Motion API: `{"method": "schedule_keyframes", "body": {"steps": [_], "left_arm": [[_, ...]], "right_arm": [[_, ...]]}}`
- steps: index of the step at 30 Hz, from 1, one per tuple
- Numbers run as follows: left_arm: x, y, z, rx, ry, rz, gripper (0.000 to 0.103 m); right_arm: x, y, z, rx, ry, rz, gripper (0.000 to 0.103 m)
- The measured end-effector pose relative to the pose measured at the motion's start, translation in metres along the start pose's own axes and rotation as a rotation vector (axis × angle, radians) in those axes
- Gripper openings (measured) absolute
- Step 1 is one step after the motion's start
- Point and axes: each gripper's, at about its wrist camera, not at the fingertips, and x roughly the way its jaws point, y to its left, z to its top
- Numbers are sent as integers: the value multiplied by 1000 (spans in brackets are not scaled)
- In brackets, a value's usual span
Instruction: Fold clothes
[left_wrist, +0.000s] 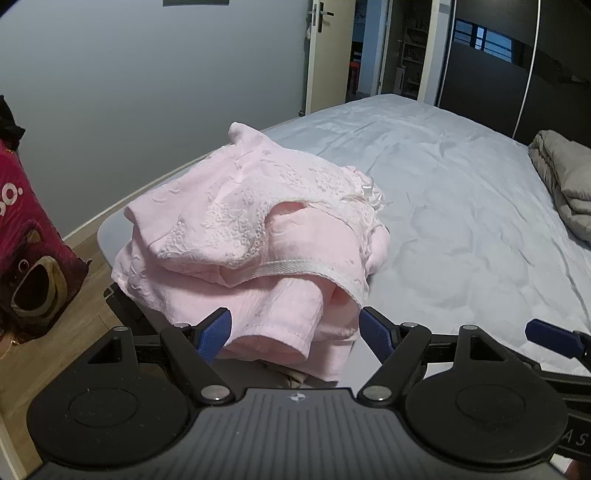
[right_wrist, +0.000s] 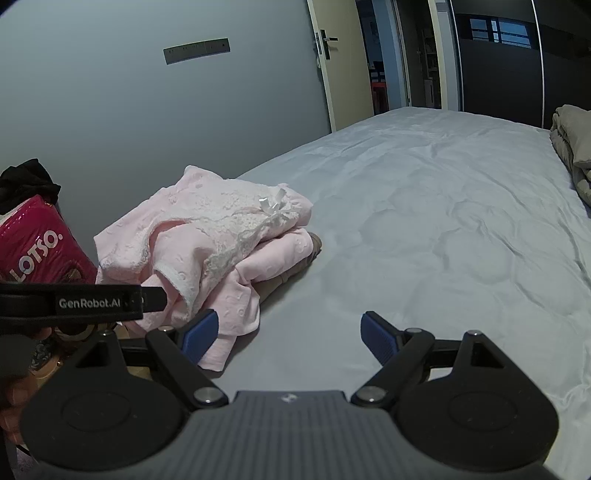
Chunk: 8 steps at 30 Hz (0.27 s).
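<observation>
1. The left gripper (left_wrist: 295, 328) is hanging spread wide around the near hem of the pink garment (left_wrist: 255, 236), gripping nothing, probably lining up a pinch.
2. The right gripper (right_wrist: 290, 332) is likewise gaping, empty; the garment is lying bunched at its ten o'clock on the bed (right_wrist: 443, 229).
3. A red bag (right_wrist: 40, 247) is holding dark cloth (right_wrist: 26, 181).
</observation>
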Motion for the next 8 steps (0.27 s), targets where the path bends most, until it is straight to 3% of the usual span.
{"method": "schedule_keyframes", "body": {"steps": [8], "left_arm": [[-1, -1, -2, 9, 3, 2, 76]], "right_arm": [[2, -1, -2, 3, 8, -9, 86]]}}
